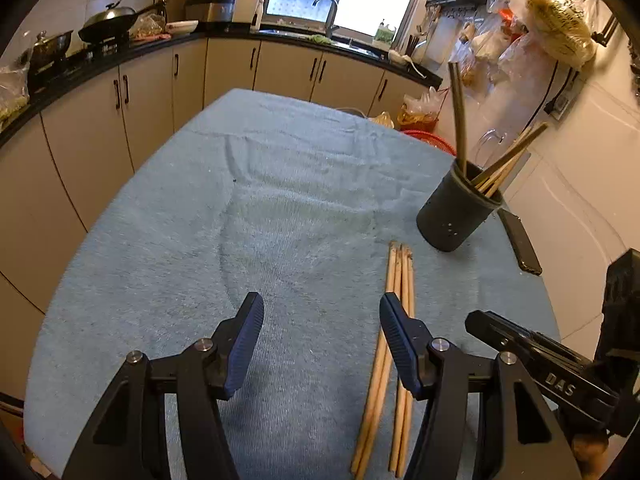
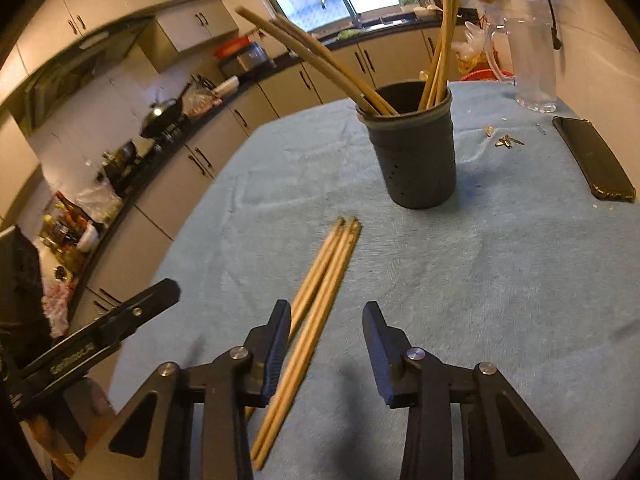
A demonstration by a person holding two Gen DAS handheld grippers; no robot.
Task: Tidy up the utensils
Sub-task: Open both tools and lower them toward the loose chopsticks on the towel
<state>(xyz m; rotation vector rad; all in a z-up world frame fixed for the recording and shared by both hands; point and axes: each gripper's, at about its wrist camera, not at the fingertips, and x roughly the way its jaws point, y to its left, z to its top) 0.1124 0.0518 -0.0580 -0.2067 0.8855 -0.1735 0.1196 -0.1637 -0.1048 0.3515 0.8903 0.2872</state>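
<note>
Wooden chopsticks (image 2: 320, 300) lie on the blue cloth (image 2: 500, 280), long axis toward the holder (image 2: 414, 152), entering our released right gripper (image 2: 326, 352); left gripper (image 1: 322, 344) gapes beside.

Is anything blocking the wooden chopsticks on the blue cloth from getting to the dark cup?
Nothing visible: only bare blue cloth lies between the loose wooden chopsticks and the dark round cup.
</note>
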